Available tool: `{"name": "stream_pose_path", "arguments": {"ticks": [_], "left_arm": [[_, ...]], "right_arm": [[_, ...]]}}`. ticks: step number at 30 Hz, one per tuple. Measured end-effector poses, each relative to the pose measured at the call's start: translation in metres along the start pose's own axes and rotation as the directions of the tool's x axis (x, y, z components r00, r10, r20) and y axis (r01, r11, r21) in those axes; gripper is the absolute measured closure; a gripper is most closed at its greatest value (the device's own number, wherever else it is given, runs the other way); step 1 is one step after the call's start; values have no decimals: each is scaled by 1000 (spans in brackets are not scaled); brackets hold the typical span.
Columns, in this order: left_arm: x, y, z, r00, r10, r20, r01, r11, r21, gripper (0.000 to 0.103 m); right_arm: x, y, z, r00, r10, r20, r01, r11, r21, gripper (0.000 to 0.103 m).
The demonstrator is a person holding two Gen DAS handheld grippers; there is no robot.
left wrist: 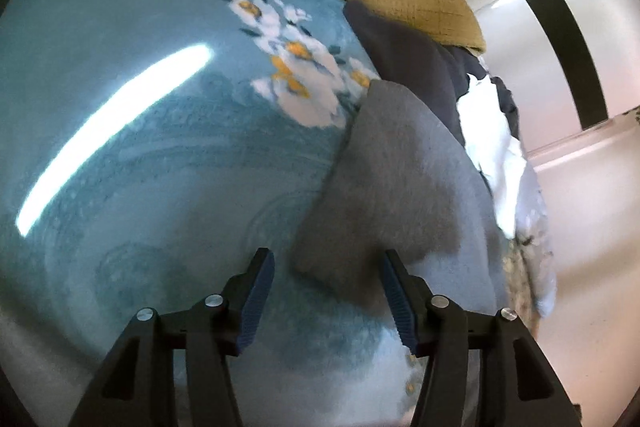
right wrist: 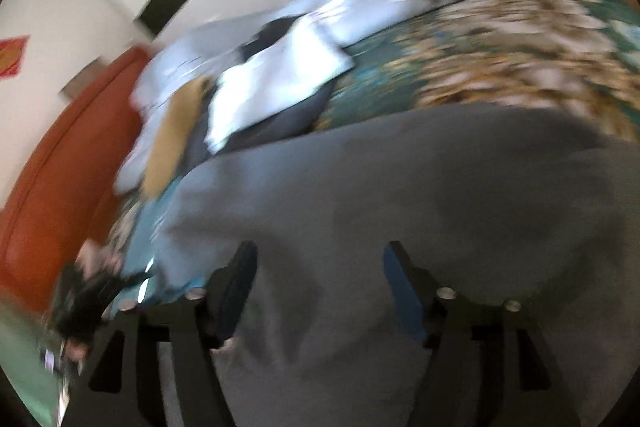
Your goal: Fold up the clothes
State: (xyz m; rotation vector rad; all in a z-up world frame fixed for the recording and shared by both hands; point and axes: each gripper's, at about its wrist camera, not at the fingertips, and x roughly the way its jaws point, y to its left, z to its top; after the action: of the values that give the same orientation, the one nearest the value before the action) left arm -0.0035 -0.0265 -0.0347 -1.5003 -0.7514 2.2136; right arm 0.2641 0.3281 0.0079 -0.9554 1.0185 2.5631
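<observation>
My left gripper (left wrist: 326,269) is spread wide above the teal floral blanket (left wrist: 160,155), holding nothing. The grey garment (left wrist: 396,167) lies along the blanket's right edge, long axis running away from me. My right gripper (right wrist: 320,267) hangs wide apart over it, blurred.

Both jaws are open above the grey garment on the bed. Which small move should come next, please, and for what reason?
Probably lower the left gripper onto the near corner of the grey garment and shut on it. Its jaws stand open with that corner between them, nothing held. The right gripper is open above the same cloth, but its view is blurred, so let it settle first.
</observation>
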Motion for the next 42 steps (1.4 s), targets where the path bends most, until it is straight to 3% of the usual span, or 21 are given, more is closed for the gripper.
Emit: {"name": "stream_pose_path", "arguments": {"ticks": [3,4,6,9,12,14,16,18,20,22,23,25,28,29,31,32,33,34,37,40,42], "left_arm": [[7,-4,3,1000,-17,20,17,1000,-22,51],[9,-6,5,1000,-2,26,3,1000,-25,59],[13,-11,9,999,30,36,-29,999,-29,87],[4,-34,10,993,29,118,-35,998,47,95],[-17,-83,-5,981,-83,177,42,974,223,95],[-30,-121,-24,972,-184,149,120,926,359,95],[-44,-160,-56,940,-336,54,266,824,501,95],[-46,-188,-83,916,-399,-43,343,725,597,95],[-36,-207,-111,915,-381,-129,365,652,665,95],[-11,-215,-133,937,-298,-182,335,624,706,95],[6,-215,-140,953,-240,-185,298,634,713,94],[31,-209,-145,962,-158,-222,271,659,702,94],[41,-193,-143,953,-132,-274,286,697,657,90],[42,-188,-142,947,-136,-292,299,707,641,82],[26,-179,-140,929,-178,-324,352,696,626,58],[14,-173,-140,932,-193,-306,352,682,642,44],[3,-167,-140,936,-208,-285,349,666,659,38],[-8,-160,-141,938,-223,-265,346,651,676,37],[-27,-134,-137,974,-154,-164,225,635,739,36],[-32,-104,-130,994,-53,-95,107,650,752,36],[-39,-82,-120,999,-10,-53,46,682,730,36]], "right_arm": [[15,3,-11,999,8,-42,-8,1000,-2,31],[19,4,-13,999,5,-53,-5,1000,-5,31],[20,6,-17,998,6,-56,-6,1000,-13,31],[17,1,-17,998,39,-49,-38,999,23,31],[17,-9,-14,996,83,-43,-80,993,82,31],[14,-14,-13,995,98,-34,-94,989,110,31],[10,-18,-12,995,97,-8,-95,985,143,31],[4,-22,-10,996,85,33,-90,980,179,31],[-5,-32,-8,994,56,89,-76,970,233,31],[-11,-43,-8,991,42,129,-78,954,291,31],[-12,-44,-8,990,41,132,-79,951,300,31],[-11,-43,-8,991,28,129,-66,952,298,31],[-7,-39,-8,994,7,110,-37,961,275,31],[-6,-40,-7,994,12,110,-42,959,280,31],[-6,-42,-7,994,19,112,-50,957,285,31],[-7,-42,-7,994,19,111,-51,957,285,31],[-7,-42,-8,994,17,109,-47,959,281,31],[-6,-42,-9,994,14,107,-43,960,278,31],[-6,-42,-8,994,12,106,-41,960,275,31],[-6,-42,-8,994,11,105,-40,961,274,31],[-6,-42,-8,994,13,105,-41,961,275,31]]}}
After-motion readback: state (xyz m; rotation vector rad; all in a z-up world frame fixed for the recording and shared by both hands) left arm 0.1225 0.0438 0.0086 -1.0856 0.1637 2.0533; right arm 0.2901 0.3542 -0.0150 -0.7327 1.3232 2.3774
